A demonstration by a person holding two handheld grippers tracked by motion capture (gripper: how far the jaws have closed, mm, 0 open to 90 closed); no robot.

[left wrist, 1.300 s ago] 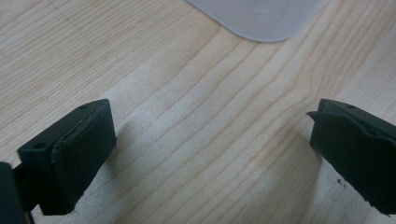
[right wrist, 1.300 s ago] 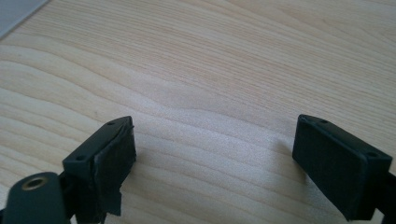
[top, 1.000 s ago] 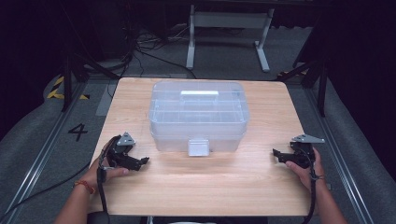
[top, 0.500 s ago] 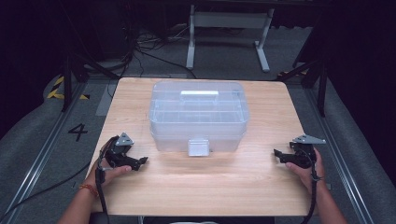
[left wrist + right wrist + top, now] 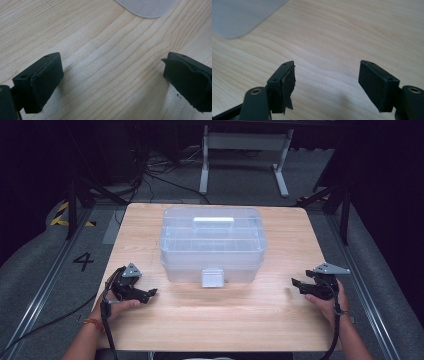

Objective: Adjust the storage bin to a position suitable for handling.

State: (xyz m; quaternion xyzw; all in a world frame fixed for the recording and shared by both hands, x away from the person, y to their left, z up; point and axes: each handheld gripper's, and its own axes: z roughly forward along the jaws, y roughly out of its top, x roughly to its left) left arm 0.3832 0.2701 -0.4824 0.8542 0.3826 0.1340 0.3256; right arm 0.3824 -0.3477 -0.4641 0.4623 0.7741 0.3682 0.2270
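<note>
A clear plastic storage box with a lid, a white handle on top and a white front latch stands in the middle of the wooden table. My left gripper rests on the table to the box's front left, open and holding nothing. Over at the front right, my right gripper sits on the table, open and holding nothing. A corner of the box lies ahead of my left gripper. A corner of the box also lies ahead of my right gripper, at the upper left.
Bare wood lies between the two grippers in front of the box. Beyond the table's far edge are a grey metal stand, cables on the floor and a floor mark "4" to the left.
</note>
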